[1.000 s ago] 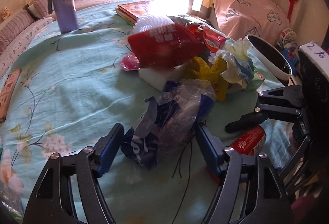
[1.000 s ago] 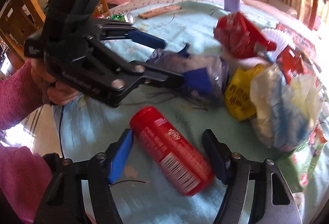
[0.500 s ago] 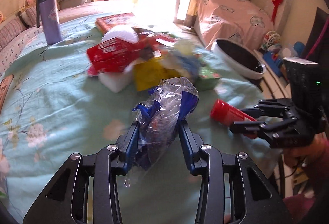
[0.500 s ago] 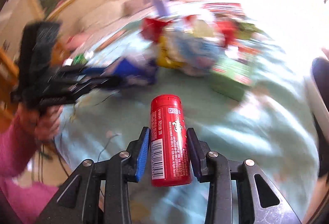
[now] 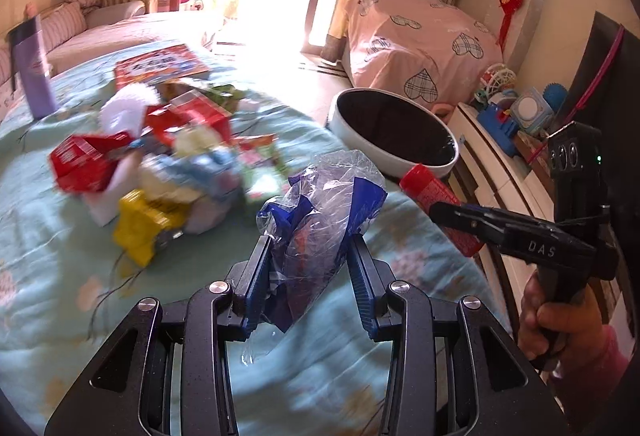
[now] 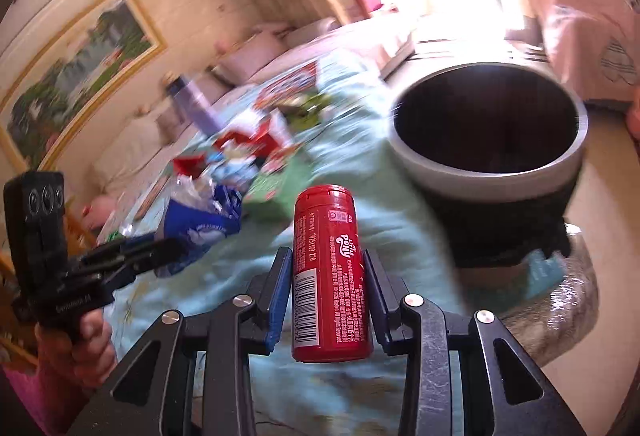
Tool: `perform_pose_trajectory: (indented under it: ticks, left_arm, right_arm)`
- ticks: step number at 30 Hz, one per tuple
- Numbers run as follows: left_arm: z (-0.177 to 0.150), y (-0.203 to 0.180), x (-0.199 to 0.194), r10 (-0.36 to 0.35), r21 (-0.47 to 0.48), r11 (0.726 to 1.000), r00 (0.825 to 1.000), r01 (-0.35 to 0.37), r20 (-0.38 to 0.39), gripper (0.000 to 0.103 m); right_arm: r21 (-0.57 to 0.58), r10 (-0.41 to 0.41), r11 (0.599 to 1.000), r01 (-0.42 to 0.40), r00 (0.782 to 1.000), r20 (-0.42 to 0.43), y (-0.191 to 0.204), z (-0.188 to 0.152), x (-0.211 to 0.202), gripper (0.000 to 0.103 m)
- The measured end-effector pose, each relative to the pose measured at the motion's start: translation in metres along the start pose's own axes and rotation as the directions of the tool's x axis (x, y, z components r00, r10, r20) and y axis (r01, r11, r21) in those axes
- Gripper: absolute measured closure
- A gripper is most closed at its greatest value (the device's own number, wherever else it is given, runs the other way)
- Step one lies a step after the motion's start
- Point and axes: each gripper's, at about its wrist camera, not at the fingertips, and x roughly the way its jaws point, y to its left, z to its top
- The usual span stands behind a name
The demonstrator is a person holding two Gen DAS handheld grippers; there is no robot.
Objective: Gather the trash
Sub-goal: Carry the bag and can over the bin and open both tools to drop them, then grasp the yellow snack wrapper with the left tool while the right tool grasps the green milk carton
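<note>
The left gripper [image 5: 310,268] was closed on a crumpled blue-and-clear plastic bag [image 5: 320,212], both blue pads pressing its lower half. The bag's bottom end was hidden between the jaws; its printing could not be read. In the right wrist view the same bag [image 6: 200,224] was blurred, and the left gripper [image 6: 160,250] pointed right, held by a bare hand [image 6: 86,352] in a pink sleeve.

The right gripper [image 6: 326,286] was closed on a red cylindrical container [image 6: 330,276], gripped at mid-body with the capped end pointing forward. Its base overhung the jaws toward the camera. In the left wrist view the container [image 5: 434,204] was partly covered by the black finger of the right gripper [image 5: 460,214]; the right hand [image 5: 560,320] wrapped the handle, cut off at the frame edge.

Both grippers were raised above the table's teal floral cloth [image 5: 60,236].

Farther out, a pile of mixed trash [image 5: 160,164] lay on the cloth, motion-blurred; single pieces were hard to separate beyond red, yellow and white wrappers. A white-rimmed bin with a dark liner [image 6: 488,132] stood beside the table edge, ahead of the container. A purple tumbler [image 5: 34,72] stood at the far left of the table, blurred.
</note>
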Motion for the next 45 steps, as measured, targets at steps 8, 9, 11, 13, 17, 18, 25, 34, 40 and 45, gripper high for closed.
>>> perform_pose_trajectory:
  ticks: [8,9,11,13,17,18,25,34,40,45]
  left_arm:
    - [0.03,-0.03,0.031,-0.018,0.023,1.0,1.0,0.018,-0.008,0.066]
    - [0.034,-0.033,0.034,-0.018,0.026,0.999,1.0,0.018,-0.01,0.066]
    - [0.044,-0.041,0.041,-0.02,0.035,0.999,1.0,0.02,-0.006,0.066]
    - [0.053,-0.047,0.047,-0.018,0.042,0.999,1.0,0.019,-0.007,0.066]
    - [0.074,-0.057,0.067,-0.013,0.045,0.999,1.0,0.014,-0.022,0.066]
    - [0.078,-0.059,0.072,-0.011,0.044,0.999,1.0,0.012,-0.028,0.066]
    - [0.103,-0.076,0.1,-0.008,0.068,0.998,0.999,0.011,-0.052,0.066]
    - [0.119,-0.086,0.135,-0.005,0.078,0.997,0.996,0.012,-0.089,0.064]
    - [0.119,-0.084,0.144,0.001,0.066,0.998,0.994,0.006,-0.108,0.041]
    - [0.109,-0.075,0.127,0.001,0.049,0.999,0.997,0.003,-0.079,0.03]
  right_arm:
    - [0.055,-0.081,0.995,0.077,0.994,0.068,-0.031,0.032,-0.01,0.067]
    - [0.058,-0.091,0.995,0.087,0.993,0.078,-0.036,0.039,-0.011,0.067]
    - [0.064,-0.104,0.993,0.098,0.991,0.09,-0.042,0.048,-0.011,0.067]
    - [0.066,-0.122,0.991,0.116,0.988,0.096,-0.049,0.059,-0.01,0.067]
    - [0.081,-0.142,0.988,0.134,0.985,0.103,-0.062,0.077,-0.006,0.067]
    - [0.084,-0.146,0.987,0.137,0.984,0.104,-0.066,0.08,-0.004,0.067]
    - [0.11,-0.171,0.981,0.162,0.982,0.084,-0.09,0.099,0.011,0.067]
    - [0.14,-0.191,0.973,0.182,0.98,0.059,-0.114,0.109,0.024,0.067]
    - [0.156,-0.188,0.971,0.179,0.981,0.046,-0.125,0.114,0.028,0.063]
    - [0.169,-0.183,0.971,0.169,0.981,0.07,-0.123,0.112,0.017,0.041]
